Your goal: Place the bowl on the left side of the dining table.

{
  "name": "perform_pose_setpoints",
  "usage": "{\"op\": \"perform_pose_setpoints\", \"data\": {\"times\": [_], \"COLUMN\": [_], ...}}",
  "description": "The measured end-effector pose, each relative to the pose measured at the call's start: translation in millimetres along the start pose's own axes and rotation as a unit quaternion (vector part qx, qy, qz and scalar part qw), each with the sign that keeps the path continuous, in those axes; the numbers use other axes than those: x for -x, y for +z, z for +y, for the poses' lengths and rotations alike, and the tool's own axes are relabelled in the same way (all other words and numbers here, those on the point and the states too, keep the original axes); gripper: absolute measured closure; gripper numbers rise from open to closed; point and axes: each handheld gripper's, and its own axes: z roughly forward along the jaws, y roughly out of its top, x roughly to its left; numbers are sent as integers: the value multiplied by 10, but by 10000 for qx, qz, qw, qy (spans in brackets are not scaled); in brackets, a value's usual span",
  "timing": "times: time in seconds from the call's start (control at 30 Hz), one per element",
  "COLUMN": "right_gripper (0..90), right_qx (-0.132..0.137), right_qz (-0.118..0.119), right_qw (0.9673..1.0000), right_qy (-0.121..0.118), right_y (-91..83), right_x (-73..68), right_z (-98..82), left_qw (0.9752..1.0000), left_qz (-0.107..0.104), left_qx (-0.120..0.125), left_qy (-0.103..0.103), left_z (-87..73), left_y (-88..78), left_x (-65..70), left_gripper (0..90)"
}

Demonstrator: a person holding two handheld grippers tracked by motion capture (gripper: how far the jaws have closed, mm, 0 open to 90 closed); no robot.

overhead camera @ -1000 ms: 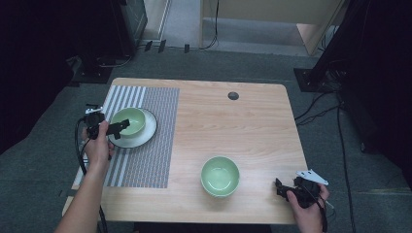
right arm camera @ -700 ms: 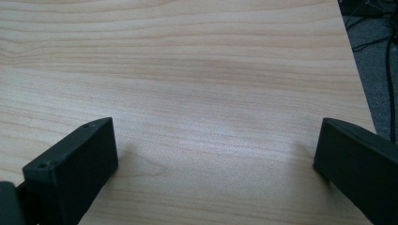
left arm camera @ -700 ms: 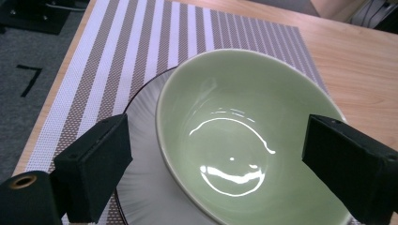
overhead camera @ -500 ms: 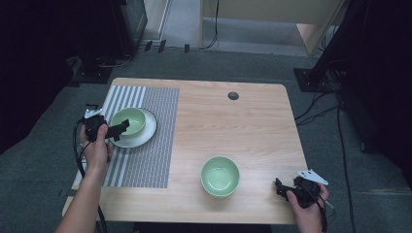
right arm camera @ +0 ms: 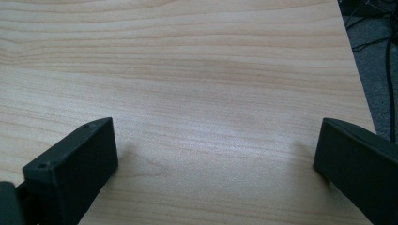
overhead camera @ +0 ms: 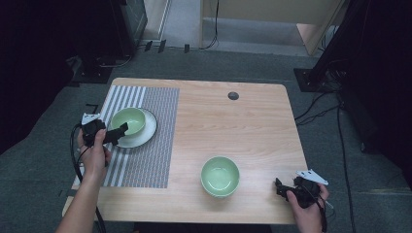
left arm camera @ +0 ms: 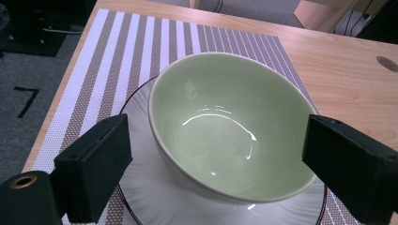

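A pale green bowl (overhead camera: 128, 119) (left arm camera: 225, 136) sits on a white plate (overhead camera: 145, 133) (left arm camera: 150, 197) on the striped placemat (overhead camera: 145, 155) (left arm camera: 108, 61) at the table's left. My left gripper (overhead camera: 116, 133) (left arm camera: 220, 173) is open just in front of this bowl, its jaws spread wider than the bowl and apart from it. A second green bowl (overhead camera: 220, 175) stands on the bare wood near the front edge. My right gripper (overhead camera: 286, 190) (right arm camera: 216, 168) is open low over the wood at the front right corner, with nothing between its jaws.
The wooden table (overhead camera: 233, 126) has a dark round cable hole (overhead camera: 233, 95) near its back edge. Dark stands and cables lie on the grey floor around it. The table's right edge (right arm camera: 359, 70) runs close beside my right gripper.
My left gripper has drawn back slightly toward the person's side of the plate. The right gripper and both bowls have stayed where they were.
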Motion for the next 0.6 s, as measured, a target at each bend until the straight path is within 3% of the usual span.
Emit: {"op": "perform_pose_setpoints", "data": {"times": [0.6], "right_gripper": [0], "right_qx": [-1], "right_qz": [-1], "right_qw": [10000], "right_qy": [1], "right_y": [0], "right_x": [0], "right_z": [0], "left_qw": [9998], "left_qz": [-106], "left_qx": [159], "left_qy": [114], "left_z": [-124], "left_y": [-177], "left_x": [16], "left_gripper": [77]}}
